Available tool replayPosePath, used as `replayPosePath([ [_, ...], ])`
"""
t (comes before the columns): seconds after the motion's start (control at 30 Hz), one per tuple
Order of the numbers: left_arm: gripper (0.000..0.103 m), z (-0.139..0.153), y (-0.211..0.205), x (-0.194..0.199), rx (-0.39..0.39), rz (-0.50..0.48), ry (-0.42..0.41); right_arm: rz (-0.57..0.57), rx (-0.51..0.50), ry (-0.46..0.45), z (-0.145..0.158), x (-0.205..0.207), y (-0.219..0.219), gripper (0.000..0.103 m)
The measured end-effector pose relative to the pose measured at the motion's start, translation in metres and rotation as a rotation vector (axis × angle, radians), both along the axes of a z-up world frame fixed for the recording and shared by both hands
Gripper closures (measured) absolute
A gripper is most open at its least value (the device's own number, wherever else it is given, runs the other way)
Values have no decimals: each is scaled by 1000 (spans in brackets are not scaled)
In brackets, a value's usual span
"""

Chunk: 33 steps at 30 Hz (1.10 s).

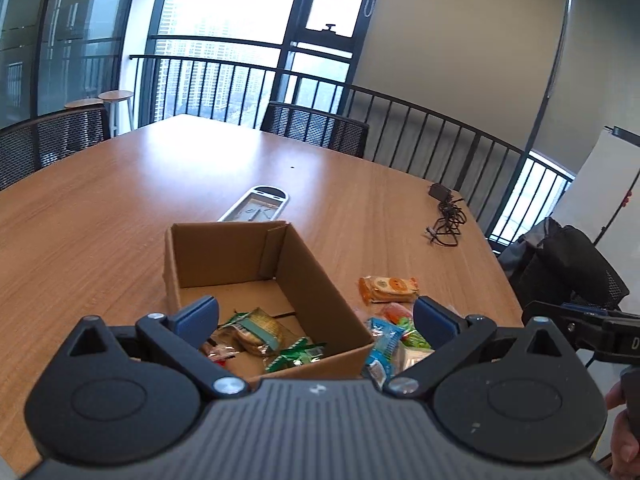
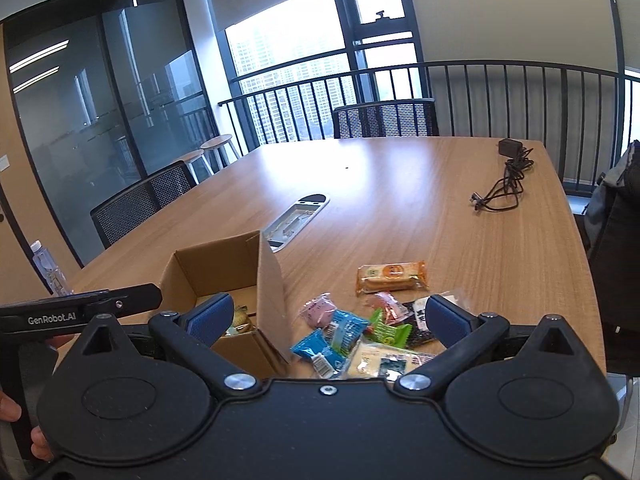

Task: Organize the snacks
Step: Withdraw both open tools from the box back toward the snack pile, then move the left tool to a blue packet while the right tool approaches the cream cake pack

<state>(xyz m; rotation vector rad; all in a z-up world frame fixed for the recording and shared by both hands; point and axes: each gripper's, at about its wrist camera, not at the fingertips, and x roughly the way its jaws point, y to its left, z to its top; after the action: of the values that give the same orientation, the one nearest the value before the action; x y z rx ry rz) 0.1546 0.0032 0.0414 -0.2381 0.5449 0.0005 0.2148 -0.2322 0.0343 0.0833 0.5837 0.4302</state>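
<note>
We hold the left gripper (image 1: 316, 316) spread wide and empty above the near end of the cardboard box (image 1: 304, 276), which stands open-topped on the wooden table (image 1: 160, 184). Inside the box we see a tan biscuit pack (image 1: 260, 330) with a teal band, a green-and-white wrapper (image 1: 294, 356) near the front wall, and a small red-edged wrapper (image 1: 218, 354) at the near left corner; the far half of the box floor is bare cardboard.

Our right gripper (image 2: 326, 318) is also wide open, holding nothing, and hangs over the loose snack pile just right of the box (image 2: 224, 264). In that pile lie a pink wrapper (image 2: 318, 312), blue packets (image 2: 332, 340), a green packet (image 2: 390, 330), a dark packet (image 2: 418, 326) and a pale flat pack (image 2: 384, 360), overlapping one another. The orange biscuit pack (image 2: 392, 276) lies apart from the pile, farther out on the table.

The box's right wall (image 2: 272, 288) stands between the pile and the box interior. Beyond the box a grey cable-port cover (image 2: 298, 216) is set into the tabletop, and a black charger with its coiled cable (image 2: 508, 180) lies well off toward the far right edge. The rest of the tabletop is open wood. Mesh chairs (image 2: 136, 208) stand along the far sides, and a water bottle (image 2: 50, 268) stands at the left.
</note>
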Motion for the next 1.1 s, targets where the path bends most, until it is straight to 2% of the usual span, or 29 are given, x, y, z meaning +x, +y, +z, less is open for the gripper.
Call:
replayPosePath([
  [0.53,0,-12,-42,8,-3,-84,1,-71,16,31,-20,-2,-46,0],
  [0.87,0,-25,-63,13,21,-106,17,-83,-1,32,-34,1,-60,0],
  [1.1,8,-37,-70,22,-30,-127,47,-67,-32,22,-46,5,-65,1],
])
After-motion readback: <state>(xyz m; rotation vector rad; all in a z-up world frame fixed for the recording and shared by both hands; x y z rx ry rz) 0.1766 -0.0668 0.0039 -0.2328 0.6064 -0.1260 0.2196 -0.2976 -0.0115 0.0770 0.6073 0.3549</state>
